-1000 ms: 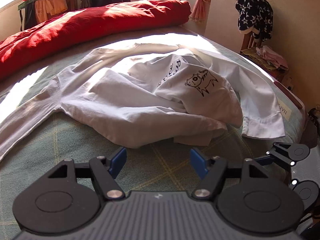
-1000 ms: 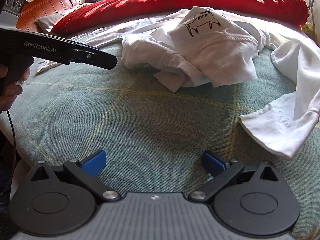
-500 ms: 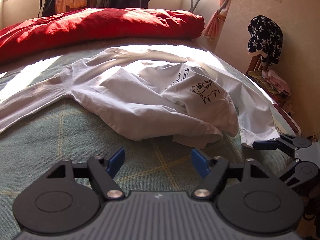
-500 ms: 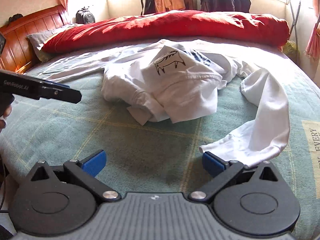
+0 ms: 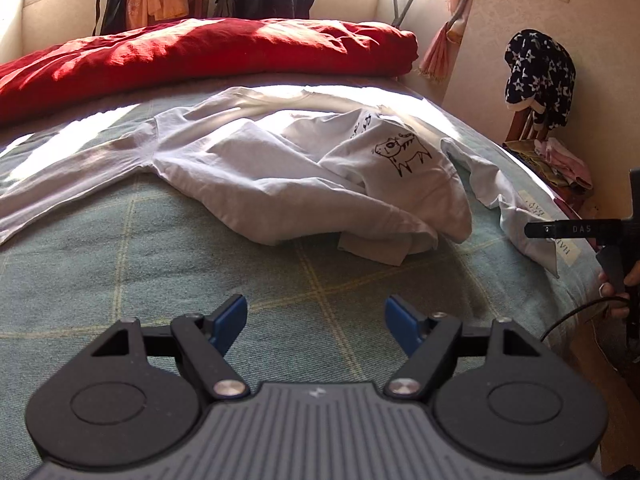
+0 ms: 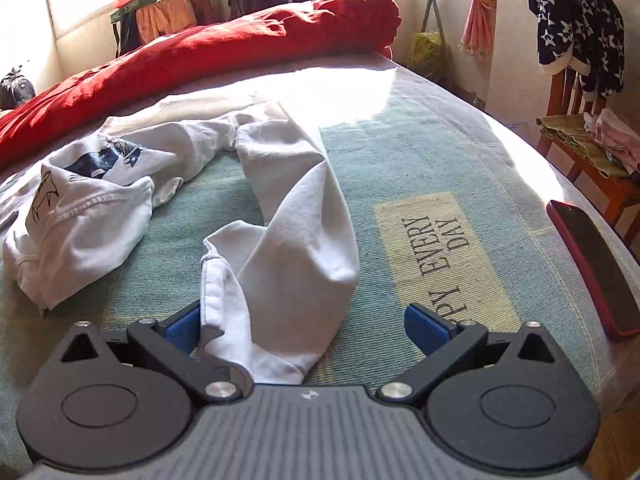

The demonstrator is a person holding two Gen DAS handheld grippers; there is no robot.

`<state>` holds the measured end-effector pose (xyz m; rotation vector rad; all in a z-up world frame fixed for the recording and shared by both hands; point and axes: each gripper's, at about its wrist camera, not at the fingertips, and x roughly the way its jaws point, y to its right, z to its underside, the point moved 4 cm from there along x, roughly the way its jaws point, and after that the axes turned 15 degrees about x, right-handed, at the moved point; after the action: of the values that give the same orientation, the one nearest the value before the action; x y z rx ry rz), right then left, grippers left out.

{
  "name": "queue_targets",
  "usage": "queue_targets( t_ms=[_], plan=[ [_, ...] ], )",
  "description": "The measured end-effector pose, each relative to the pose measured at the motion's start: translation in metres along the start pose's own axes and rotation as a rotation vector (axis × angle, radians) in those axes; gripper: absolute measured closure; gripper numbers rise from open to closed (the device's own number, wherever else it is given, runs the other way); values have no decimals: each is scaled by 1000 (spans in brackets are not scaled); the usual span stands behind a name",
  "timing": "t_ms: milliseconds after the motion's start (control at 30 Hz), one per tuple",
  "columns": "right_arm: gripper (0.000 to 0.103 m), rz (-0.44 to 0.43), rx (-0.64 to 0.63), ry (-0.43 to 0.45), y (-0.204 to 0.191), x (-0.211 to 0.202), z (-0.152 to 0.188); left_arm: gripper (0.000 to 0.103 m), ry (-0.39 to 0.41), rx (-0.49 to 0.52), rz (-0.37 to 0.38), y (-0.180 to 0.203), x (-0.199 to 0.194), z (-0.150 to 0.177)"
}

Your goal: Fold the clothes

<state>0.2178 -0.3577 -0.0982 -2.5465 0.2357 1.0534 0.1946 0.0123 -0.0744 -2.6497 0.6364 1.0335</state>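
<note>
Two grippers spread — right gripper [image 6: 308,326] astride shirt [image 6: 280,240] sleeve

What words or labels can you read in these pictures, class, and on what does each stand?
"EVERY DAY", with a cut-off "PPY" before it: on the cream patch of the green bedspread.
"DAS": on the right gripper, seen from the left wrist.
Black marks above the animal drawing on the white shirt: too small to read.

The right gripper [image 6: 302,328] has closed in on the white shirt's sleeve [image 6: 288,256], whose cuff now lies between its spread blue pads [image 6: 182,326], against the left one. A second earlier that sleeve lay well ahead, off to the right. The left gripper [image 5: 316,320] has drawn back from the shirt body [image 5: 280,176].
</note>
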Motion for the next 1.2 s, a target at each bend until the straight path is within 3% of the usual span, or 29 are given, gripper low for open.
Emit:
queue_targets(
  t_ms=[233, 367, 433, 767, 1000, 1200],
  plan=[
    [0, -2, -62, 40, -5, -2, -17, 25, 31, 9, 3, 13, -5, -9],
    [0, -83, -63, 66, -24, 0, -41, 23, 43, 22, 9, 21, -8, -15],
    [0, -76, -44, 77, -30, 7, -58, 22, 46, 30, 3, 23, -9, -17],
    [0, 202, -343, 7, -66, 105, -62, 21, 21, 15, -2, 18, 7, -19],
    [0, 372, -500, 55, -35, 105, -83, 21, 19, 2, 2, 15, 21, -21],
    [0, 423, -538, 44, -17, 107, -98, 21, 23, 10, 9, 21, 27, -25]
  ],
)
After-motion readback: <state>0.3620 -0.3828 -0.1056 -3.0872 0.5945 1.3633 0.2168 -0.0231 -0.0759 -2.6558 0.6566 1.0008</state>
